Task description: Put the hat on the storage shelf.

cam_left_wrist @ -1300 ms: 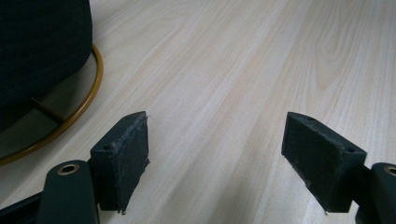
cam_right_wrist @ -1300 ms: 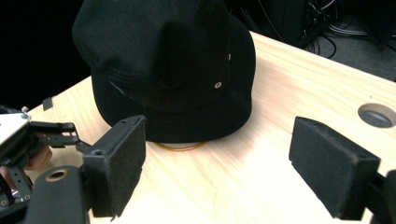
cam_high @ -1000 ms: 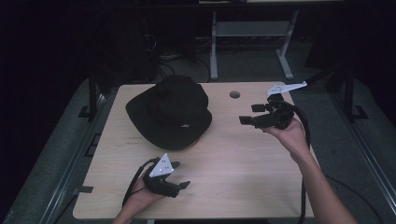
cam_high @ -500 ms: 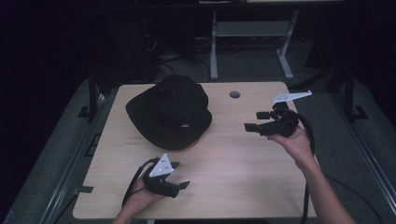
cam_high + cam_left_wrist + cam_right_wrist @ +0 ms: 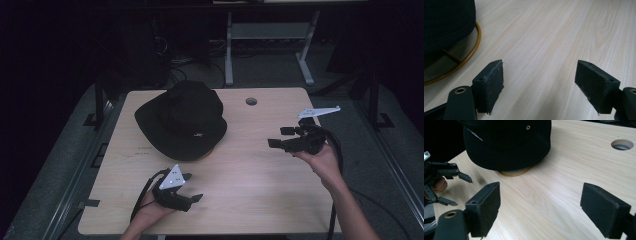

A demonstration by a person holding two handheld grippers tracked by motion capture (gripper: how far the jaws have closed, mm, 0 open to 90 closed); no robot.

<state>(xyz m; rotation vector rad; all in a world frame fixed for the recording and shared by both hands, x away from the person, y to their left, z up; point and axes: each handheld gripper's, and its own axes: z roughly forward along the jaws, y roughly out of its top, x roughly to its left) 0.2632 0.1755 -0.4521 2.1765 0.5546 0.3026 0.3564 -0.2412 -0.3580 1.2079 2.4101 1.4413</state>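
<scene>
Resting on a thin brass-coloured ring, the black fabric bucket hat sat far-left on your pale wood-grain table; your left gripper and right gripper gaped wide, empty.

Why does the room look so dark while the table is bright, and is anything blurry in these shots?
High view: light falls on the pale wooden table, the surroundings sink into near black, and the black hat shows little detail. Left gripper view: wood grain is sharp; the hat and gold ring beside it look soft. Right gripper view: the near jaws look slightly soft, and the hat casts a shadow.
</scene>
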